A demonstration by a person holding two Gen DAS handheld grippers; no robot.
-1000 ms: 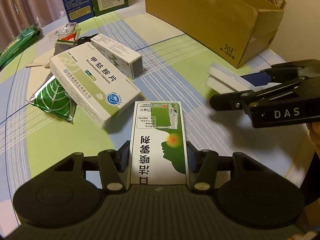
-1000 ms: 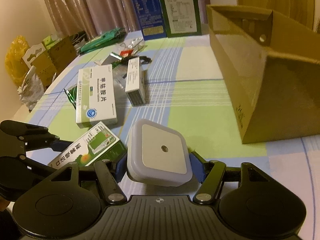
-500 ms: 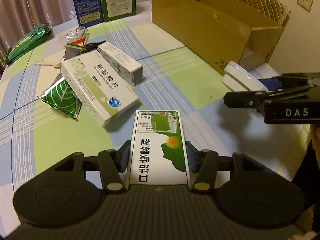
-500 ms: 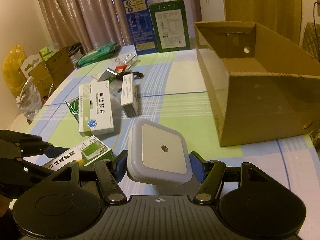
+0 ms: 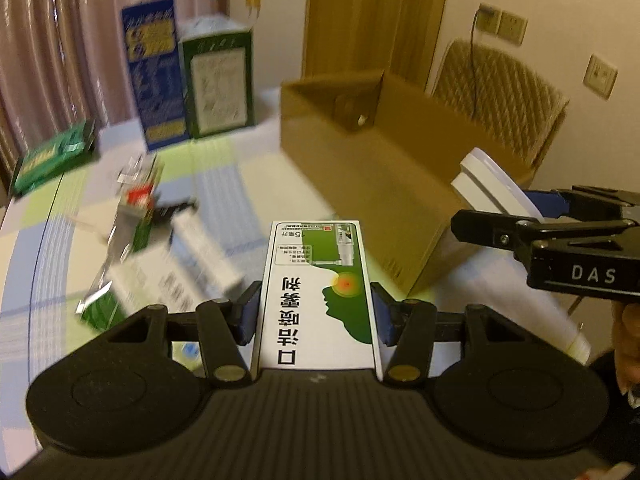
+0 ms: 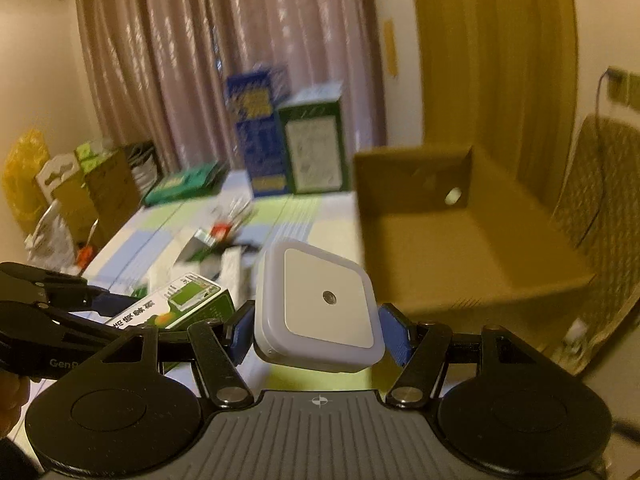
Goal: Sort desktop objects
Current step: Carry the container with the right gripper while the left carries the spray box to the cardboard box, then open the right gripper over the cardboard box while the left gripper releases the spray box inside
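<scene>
Medicine box (image 5: 318, 294) sits clamped in my left tool (image 5: 316, 312), both blue pads against its long sides, its long axis running straight out along the fingers toward the upper centre of the left wrist frame. Night light (image 6: 318, 312) is clamped likewise in my right tool (image 6: 318, 334), square face up and toward the camera, held clear of the counter (image 6: 320, 216).

Key relation: the open cardboard box (image 6: 472, 256) lies ahead and to the right of both loads. In the right wrist frame its open top fills the centre right and I look down into it, near rim just beyond the night light. In the left wrist frame the same cardboard box (image 5: 384, 168) shows mostly its outer wall, upper right of the medicine box, with the right tool (image 5: 532, 216) and night light (image 5: 492, 184) between me and its near corner.

Judgement: the right tool is nearer the opening and should release first; the left then needs to travel right and forward, medicine box end-first over the rim. Risk: the two tools crowd each other at the near corner.

Remaining items on the counter at left are motion-blurred; I cannot tell them apart.
</scene>
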